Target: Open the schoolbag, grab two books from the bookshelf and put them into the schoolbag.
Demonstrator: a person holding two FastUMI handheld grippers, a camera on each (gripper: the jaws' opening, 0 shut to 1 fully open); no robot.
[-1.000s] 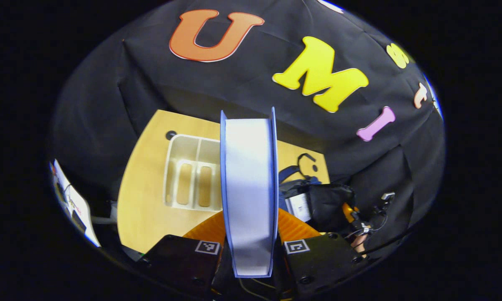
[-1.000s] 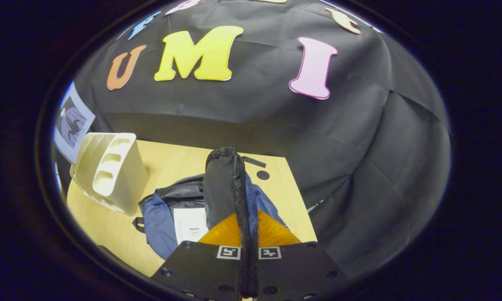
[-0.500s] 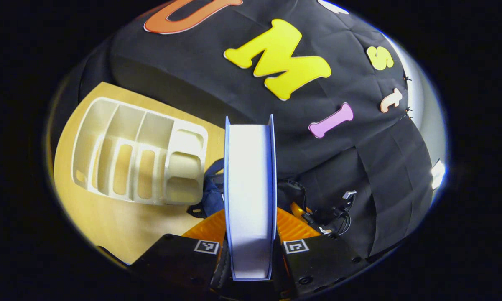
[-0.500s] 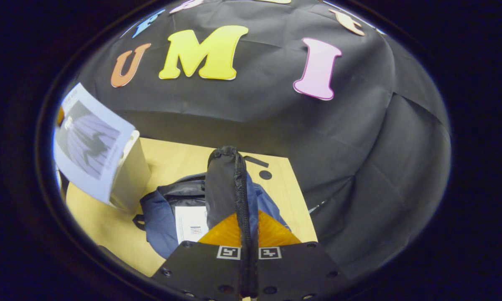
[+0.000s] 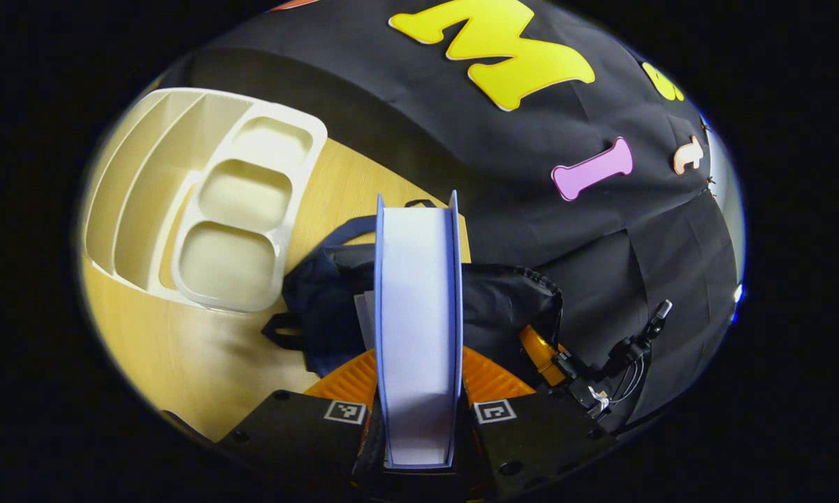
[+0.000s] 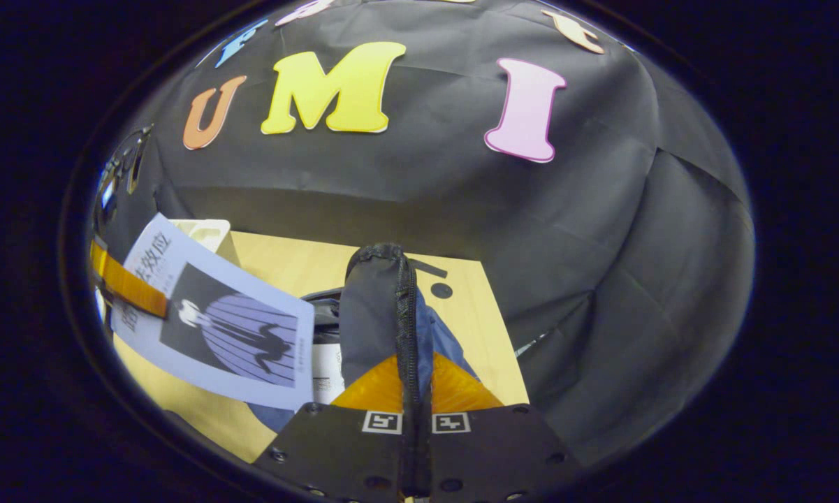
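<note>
My left gripper (image 5: 417, 370) is shut on a book with light blue covers (image 5: 417, 307), seen from its white page edge. In the right gripper view the same book (image 6: 216, 328) hangs tilted over the left side of the dark blue schoolbag (image 6: 441, 339), with a finger of the left gripper (image 6: 127, 286) across its cover. My right gripper (image 6: 412, 381) is shut on the schoolbag's black zippered flap (image 6: 381, 307) and holds it up. Something white (image 6: 327, 370) lies inside the bag. The cream bookshelf (image 5: 209, 202) stands left of the schoolbag (image 5: 321, 307), its slots bare.
Both bag and bookshelf rest on a wooden table (image 5: 181, 349) whose far edge meets the black cloth wall. The right gripper (image 5: 552, 356) and its cables show at the bag's right side in the left gripper view. A round hole (image 6: 441, 290) marks the table behind the bag.
My left gripper has carried the book away from the bookshelf and rightwards, until it hangs over the schoolbag. The right gripper keeps the flap raised and has hardly moved.
</note>
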